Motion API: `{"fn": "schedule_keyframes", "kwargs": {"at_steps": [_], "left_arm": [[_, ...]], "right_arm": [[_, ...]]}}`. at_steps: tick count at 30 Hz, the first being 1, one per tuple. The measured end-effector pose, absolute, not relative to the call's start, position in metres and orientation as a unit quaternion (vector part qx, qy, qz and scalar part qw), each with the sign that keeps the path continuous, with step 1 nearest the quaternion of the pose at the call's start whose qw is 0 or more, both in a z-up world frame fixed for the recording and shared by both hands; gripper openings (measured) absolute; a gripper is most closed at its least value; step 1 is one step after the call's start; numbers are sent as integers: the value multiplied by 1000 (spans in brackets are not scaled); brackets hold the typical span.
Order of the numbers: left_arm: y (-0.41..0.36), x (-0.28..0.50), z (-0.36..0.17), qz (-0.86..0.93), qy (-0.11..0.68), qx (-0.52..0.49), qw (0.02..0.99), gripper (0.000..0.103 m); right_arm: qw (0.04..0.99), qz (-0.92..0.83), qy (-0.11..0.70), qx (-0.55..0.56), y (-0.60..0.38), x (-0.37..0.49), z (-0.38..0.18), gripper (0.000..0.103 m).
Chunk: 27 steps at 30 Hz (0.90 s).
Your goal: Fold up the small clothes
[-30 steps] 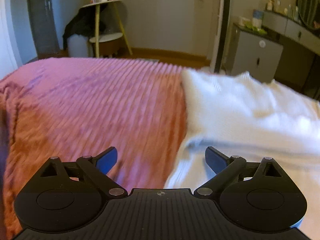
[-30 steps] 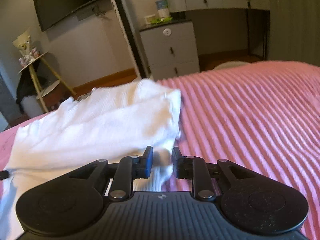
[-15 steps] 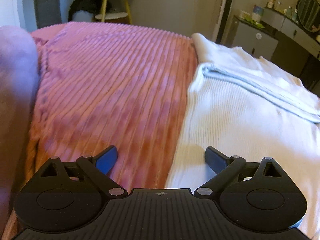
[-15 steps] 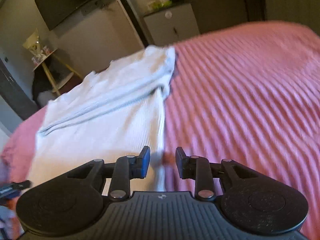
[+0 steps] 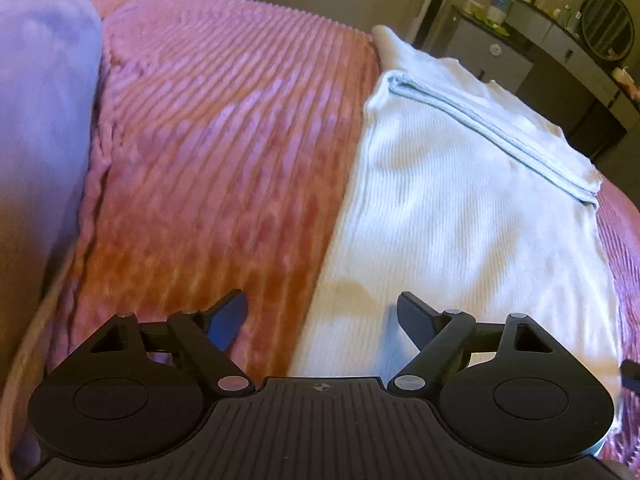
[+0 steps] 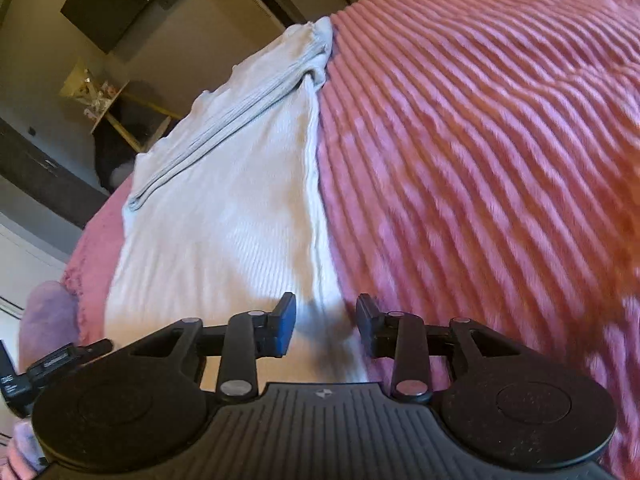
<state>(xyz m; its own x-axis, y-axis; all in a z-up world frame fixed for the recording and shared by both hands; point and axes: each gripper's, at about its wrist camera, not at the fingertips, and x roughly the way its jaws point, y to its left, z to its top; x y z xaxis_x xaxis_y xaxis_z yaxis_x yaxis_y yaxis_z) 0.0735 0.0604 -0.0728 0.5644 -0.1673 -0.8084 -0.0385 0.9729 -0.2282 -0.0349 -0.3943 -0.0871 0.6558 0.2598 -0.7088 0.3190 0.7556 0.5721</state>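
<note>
Claws (image 5: 322,316) apart over white garment (image 5: 460,216)

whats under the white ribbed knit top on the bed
The white ribbed knit top lies flat on the pink ribbed blanket, which shows along both sides. Anything directly beneath the top is covered.
</note>
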Motion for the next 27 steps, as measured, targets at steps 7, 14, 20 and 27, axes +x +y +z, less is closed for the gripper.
{"fn": "schedule_keyframes", "kwargs": {"at_steps": [7, 14, 20, 27], "left_arm": [[58, 64, -75, -42, 472, -80, 877, 75], [66, 63, -73, -33, 476, -80, 875, 54], [71, 62, -70, -44, 491, -83, 866, 39], [71, 53, -72, -70, 499, -77, 860, 43]], "right_arm": [[841, 4, 431, 328, -385, -36, -95, 10], [842, 7, 419, 340, -388, -42, -92, 9], [832, 3, 434, 345, -391, -47, -93, 14], [820, 15, 439, 367, -396, -56, -95, 17]]}}
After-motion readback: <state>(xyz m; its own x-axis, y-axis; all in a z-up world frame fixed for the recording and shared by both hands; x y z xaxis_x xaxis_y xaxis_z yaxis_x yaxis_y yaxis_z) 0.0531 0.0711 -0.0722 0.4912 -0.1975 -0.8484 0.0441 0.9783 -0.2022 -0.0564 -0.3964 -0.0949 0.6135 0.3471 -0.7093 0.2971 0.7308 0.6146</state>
